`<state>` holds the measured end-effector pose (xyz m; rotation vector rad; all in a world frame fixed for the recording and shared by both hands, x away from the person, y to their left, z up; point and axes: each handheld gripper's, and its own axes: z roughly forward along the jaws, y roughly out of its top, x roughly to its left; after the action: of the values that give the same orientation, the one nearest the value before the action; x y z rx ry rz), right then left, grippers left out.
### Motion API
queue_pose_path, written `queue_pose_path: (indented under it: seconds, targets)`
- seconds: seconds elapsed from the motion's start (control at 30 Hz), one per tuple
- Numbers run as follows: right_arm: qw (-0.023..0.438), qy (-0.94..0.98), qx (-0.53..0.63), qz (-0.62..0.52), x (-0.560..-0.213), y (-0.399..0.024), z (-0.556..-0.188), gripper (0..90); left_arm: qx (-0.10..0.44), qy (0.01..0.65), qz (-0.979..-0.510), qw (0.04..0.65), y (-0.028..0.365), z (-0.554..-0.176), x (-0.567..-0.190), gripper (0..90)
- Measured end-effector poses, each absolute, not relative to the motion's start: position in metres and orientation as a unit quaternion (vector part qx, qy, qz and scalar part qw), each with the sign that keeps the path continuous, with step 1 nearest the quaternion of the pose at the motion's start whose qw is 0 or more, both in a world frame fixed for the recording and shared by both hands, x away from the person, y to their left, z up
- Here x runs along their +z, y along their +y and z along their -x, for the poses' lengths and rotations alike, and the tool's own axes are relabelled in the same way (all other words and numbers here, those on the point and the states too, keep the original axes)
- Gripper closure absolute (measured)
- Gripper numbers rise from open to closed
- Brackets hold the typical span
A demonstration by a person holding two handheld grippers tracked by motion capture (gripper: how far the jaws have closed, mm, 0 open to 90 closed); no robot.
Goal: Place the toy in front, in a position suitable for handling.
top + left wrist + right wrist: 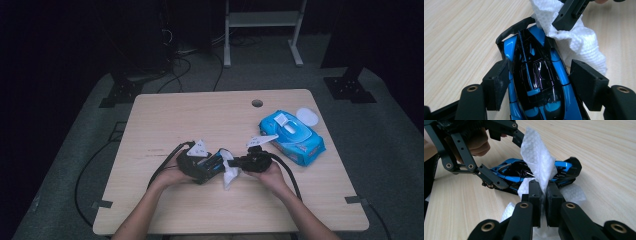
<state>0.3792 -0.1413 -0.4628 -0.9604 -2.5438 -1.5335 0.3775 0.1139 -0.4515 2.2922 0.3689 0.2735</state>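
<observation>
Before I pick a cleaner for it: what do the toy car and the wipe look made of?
Toy car: likely hard plastic, glossy blue and black, with sharp glints on its roof. Wipe: soft nonwoven or paper-like sheet, matte white, dimpled and crumpled.

Both forearms enter from the bottom of the high view and meet at lower centre. The left tongs (pixel 212 164) stand parted, pads off what lies between them. The right tongs (pixel 239 162) are clamped together, facing the left.

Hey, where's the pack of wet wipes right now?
In the high view the wet wipes pack lies on the table's right side, lid flipped open, just beyond the right gripper and its white wipe.
</observation>
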Motion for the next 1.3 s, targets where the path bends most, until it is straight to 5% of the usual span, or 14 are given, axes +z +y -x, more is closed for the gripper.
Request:
queue_pose_path:
  seconds: [0.53,1.07,1.3]
  targets:
    - [0.001,-0.805,-0.502,0.316,-0.454,-0.165,-0.370,84.1,0.121,0.136,-0.911,0.371,0.111,-0.376,-0.459,30.1]
    - [-0.035,-0.792,-0.477,0.378,-0.458,-0.240,-0.363,83.6,0.110,0.137,-0.899,0.401,0.117,-0.377,-0.450,27.1]
    - [-0.046,-0.783,-0.469,0.406,-0.470,-0.261,-0.361,63.7,0.112,0.130,-0.897,0.407,0.118,-0.376,-0.446,25.3]
